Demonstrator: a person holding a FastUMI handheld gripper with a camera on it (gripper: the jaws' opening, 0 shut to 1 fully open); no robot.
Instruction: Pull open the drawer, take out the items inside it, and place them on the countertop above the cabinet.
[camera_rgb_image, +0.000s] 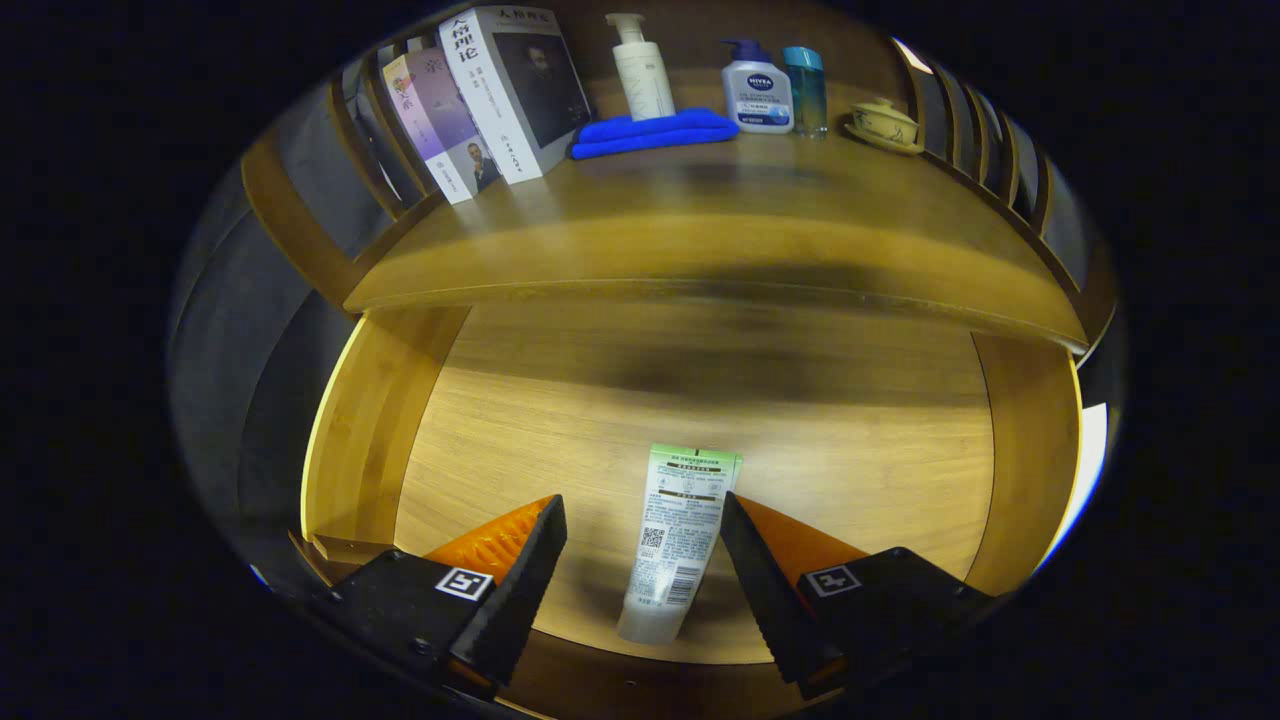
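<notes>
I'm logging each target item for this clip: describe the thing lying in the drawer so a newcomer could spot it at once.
Below the wooden countertop, the open drawer holds a single item on its pale wood floor. It is a white squeeze tube with a green end, lying between the open gripper jaws, untouched. The bottles stand upright on the countertop; this tube lies flat.

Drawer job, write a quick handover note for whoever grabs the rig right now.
Gripper: open, jaws either side of the tube, not pressing on it.
Drawer: already pulled open. The tube lies flat on its wooden floor, the only item seen inside.
Countertop above: carries books, a blue cloth, a pump bottle, two more bottles and a lidded cup; front part is bare.
Done: drawer opened.
Left: close on the tube, lift it out, set it on the countertop.
</notes>
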